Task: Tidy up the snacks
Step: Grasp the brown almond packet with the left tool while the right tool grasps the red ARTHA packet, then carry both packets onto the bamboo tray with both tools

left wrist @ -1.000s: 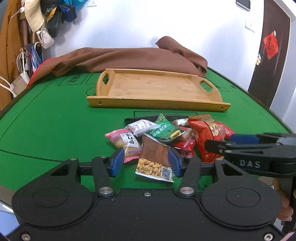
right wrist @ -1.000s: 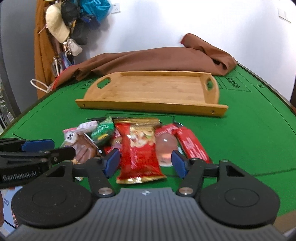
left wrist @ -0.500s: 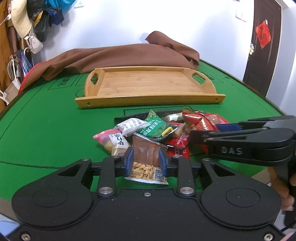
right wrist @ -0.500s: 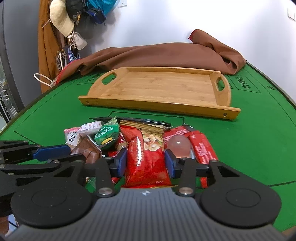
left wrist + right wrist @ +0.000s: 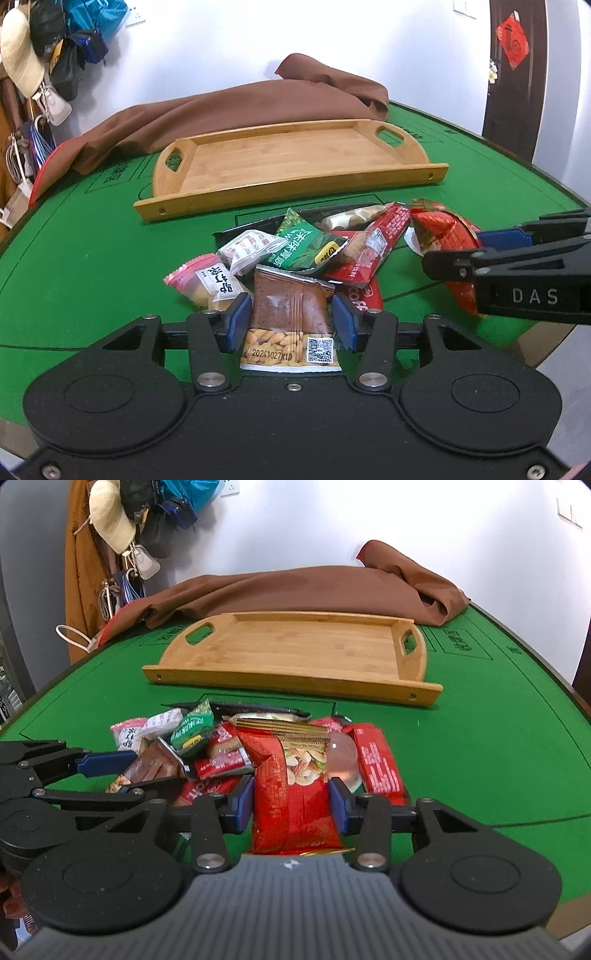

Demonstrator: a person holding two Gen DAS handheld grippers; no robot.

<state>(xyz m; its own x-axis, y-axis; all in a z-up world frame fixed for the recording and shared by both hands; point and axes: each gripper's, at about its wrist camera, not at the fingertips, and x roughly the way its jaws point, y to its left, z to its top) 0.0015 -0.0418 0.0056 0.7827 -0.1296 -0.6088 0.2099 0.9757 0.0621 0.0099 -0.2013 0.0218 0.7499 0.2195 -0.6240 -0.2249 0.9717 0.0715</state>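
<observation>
While gripped, both packets [image 5: 290, 314] [image 5: 295, 794] lie lengthwise.

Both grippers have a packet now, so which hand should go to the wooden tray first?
Probably the right. The right gripper is clamped on the red nut bag, facing the tray squarely. The left gripper also pinches its brown peanut packet, so the difference is slight.

The left tongs [image 5: 291, 323] were held low and level, blue pads pressed against both sides of a brown packet [image 5: 290, 306]. The right tongs [image 5: 291, 805] were held alongside, just beside the left, pads clamped on a red bag [image 5: 291, 786]. Both pointed forward.
</observation>
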